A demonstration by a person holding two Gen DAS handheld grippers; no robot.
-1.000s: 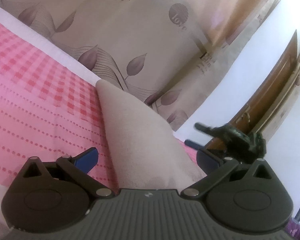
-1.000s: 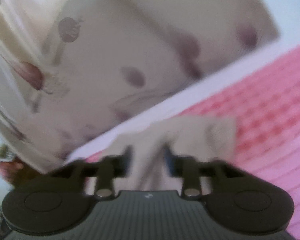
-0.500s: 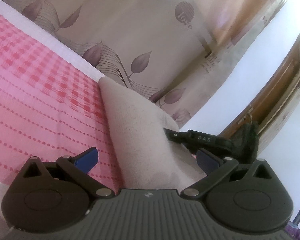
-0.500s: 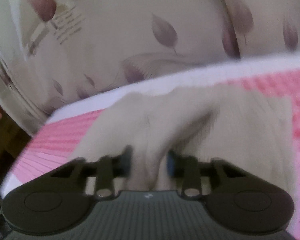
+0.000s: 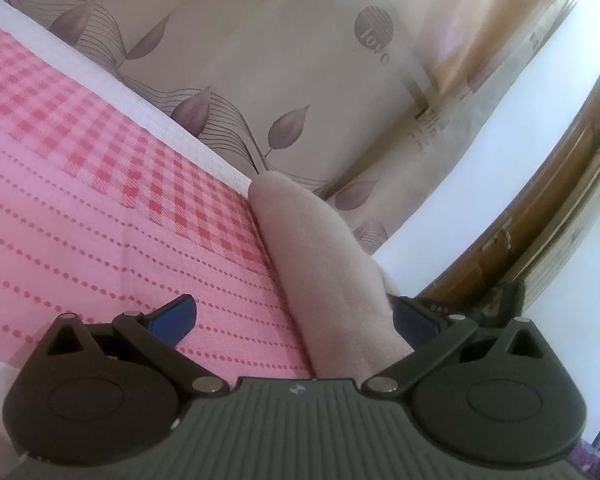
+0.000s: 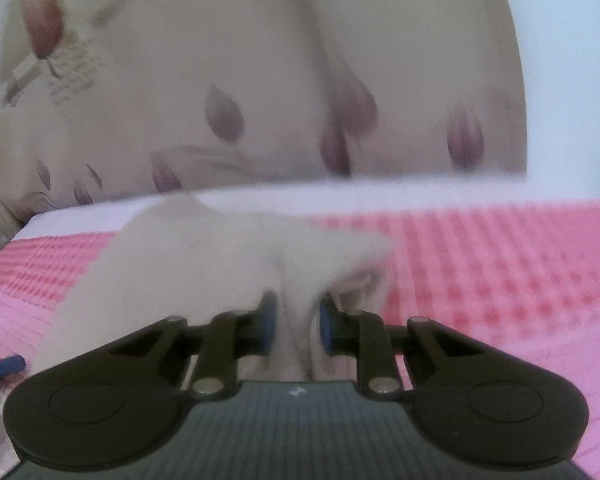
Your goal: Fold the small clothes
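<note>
A small beige garment (image 5: 332,276) lies as a raised ridge on the pink bedspread (image 5: 100,208), running from the far edge toward me. My left gripper (image 5: 296,316) stands open, its blue pads wide apart, with the garment's near end between them and close to the right finger. My right gripper (image 6: 297,320) has a bunched fold of the beige garment (image 6: 220,248) between its blue pads, and its jaws are closing on it. Part of the right gripper (image 5: 436,307) shows dark behind my left gripper's right finger. The right wrist view is blurred.
The bedspread (image 6: 500,264) has a white border (image 5: 148,116) at the far edge, with a leaf-print curtain (image 5: 284,80) hanging behind it. A white wall and a wooden door frame (image 5: 548,208) stand at the right. The left gripper's blue fingertip (image 6: 4,366) shows at lower left.
The right gripper came in from the far right and now sits behind my left gripper's right finger. Its view rolled level. The garment's ridge grew narrower. The left gripper stayed put.
</note>
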